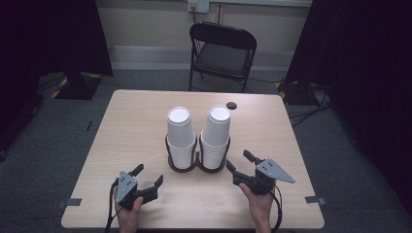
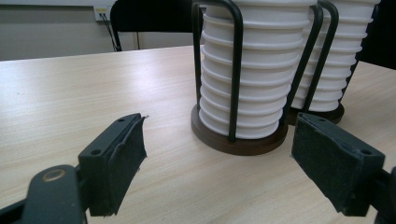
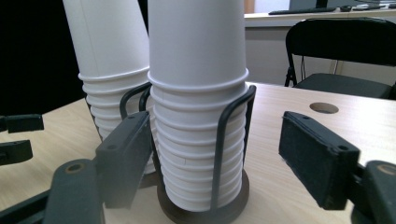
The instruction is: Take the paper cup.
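Two stacks of upside-down white paper cups stand side by side in dark wire holders at the table's middle: the left stack and the right stack. My left gripper rests near the front left, open, aimed at the left stack; nothing lies between its jaws. My right gripper is open at the front right, close to the right stack, whose holder base sits between the spread jaws without contact. The left stack stands behind it.
The wooden table has a round cable hole behind the cups. A black folding chair stands beyond the far edge. Dark curtains flank the room, and cables lie on the grey floor.
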Motion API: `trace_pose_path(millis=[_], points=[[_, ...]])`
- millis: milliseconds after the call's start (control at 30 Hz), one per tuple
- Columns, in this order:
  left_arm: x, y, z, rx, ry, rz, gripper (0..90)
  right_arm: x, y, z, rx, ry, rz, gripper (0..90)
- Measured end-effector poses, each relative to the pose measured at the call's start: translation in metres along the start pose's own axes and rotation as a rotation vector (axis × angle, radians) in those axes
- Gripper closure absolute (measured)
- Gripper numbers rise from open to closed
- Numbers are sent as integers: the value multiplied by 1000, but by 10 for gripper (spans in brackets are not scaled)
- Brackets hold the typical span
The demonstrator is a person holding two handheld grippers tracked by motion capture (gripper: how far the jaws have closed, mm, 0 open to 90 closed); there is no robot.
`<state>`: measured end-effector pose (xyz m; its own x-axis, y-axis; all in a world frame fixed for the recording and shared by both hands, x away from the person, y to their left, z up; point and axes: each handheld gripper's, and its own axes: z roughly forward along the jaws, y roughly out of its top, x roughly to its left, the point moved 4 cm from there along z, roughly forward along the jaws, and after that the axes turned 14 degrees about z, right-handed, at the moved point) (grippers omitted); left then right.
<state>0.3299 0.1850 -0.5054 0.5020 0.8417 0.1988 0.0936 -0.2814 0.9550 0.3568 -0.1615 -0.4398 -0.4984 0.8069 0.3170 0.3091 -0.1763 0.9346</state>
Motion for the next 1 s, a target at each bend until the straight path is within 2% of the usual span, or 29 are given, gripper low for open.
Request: trace_pose_path(millis=[167,233,433,667,867,1000], points=[[0,0,1,8,-19,1,169,7,10,3,36,21,-38,237],[0,0,1,6,-16,1,170,7,14,4,27,18,-31,212],[0,0,1,1,-25,-7,171,9,39,12,-19,52,3,145],[1,0,0,-7,-28,-13,172,14,55,25,-27,70,-9,133],[-1,0,0,-8,-21,1,172,22,70,35,-15,72,-60,131],[-1,0,-2,-19,-12,-5,171,26,80,43,-7,87,-63,131]])
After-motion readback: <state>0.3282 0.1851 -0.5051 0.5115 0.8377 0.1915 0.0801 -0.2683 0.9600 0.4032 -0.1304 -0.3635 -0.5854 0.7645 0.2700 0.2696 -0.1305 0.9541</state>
